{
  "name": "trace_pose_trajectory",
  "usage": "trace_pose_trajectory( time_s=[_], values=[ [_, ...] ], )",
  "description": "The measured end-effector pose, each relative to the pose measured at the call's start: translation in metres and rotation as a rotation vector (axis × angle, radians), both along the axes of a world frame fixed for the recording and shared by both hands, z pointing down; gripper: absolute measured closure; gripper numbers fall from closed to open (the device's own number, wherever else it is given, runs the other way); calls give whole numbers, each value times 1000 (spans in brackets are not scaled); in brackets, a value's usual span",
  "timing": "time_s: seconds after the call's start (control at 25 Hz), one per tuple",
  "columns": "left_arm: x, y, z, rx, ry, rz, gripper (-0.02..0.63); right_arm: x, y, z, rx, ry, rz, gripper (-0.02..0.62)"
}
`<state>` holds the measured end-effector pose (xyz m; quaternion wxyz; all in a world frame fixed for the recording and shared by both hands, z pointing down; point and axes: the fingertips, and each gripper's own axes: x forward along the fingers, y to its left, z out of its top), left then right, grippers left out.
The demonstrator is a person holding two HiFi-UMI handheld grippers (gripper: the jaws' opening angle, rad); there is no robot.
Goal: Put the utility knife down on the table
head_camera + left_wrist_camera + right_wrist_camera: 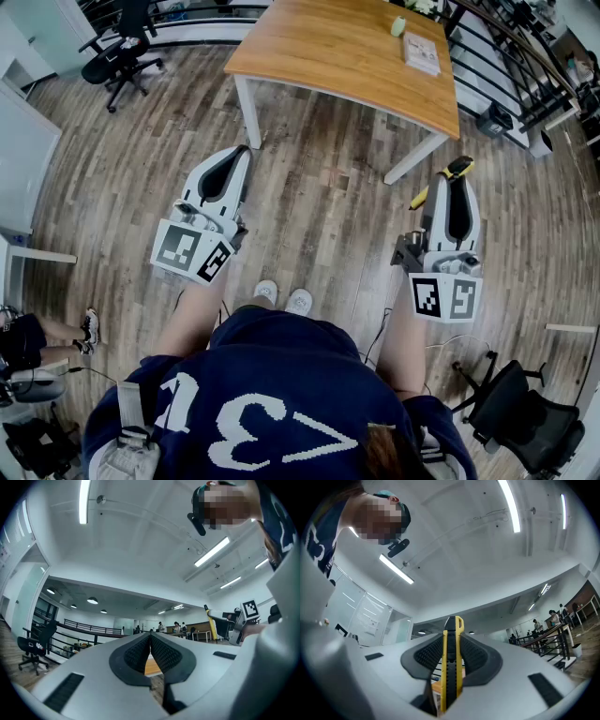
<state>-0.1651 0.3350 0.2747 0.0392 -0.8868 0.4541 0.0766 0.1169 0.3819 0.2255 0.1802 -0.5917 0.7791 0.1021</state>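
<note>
A yellow and black utility knife (452,667) stands on edge between the pads of my right gripper (452,656), which is shut on it. In the head view the knife (457,169) sticks out past the right gripper (454,180), with its yellow tail showing at the gripper's left side. The left gripper (236,156) hangs over the floor near the table's left leg. Its jaws (150,651) are shut with nothing between them. The wooden table (328,52) lies ahead of both grippers. Both point slightly upward.
A booklet (421,52) and a small pale green object (398,25) lie on the table's far right. Black office chairs (120,56) stand at upper left and lower right (525,412). A railing (511,56) runs behind the table. The person's shoes (283,297) show below.
</note>
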Motion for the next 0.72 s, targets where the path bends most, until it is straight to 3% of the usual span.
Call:
trace_pose_trajectory(
  time_s=[0.44, 0.72],
  values=[
    [8, 8, 6, -12, -1, -34, 589, 12, 5, 3, -13, -19, -47, 471],
    [11, -23, 13, -20, 4, -28, 589, 15, -20, 8, -22, -10, -39, 471]
  ],
)
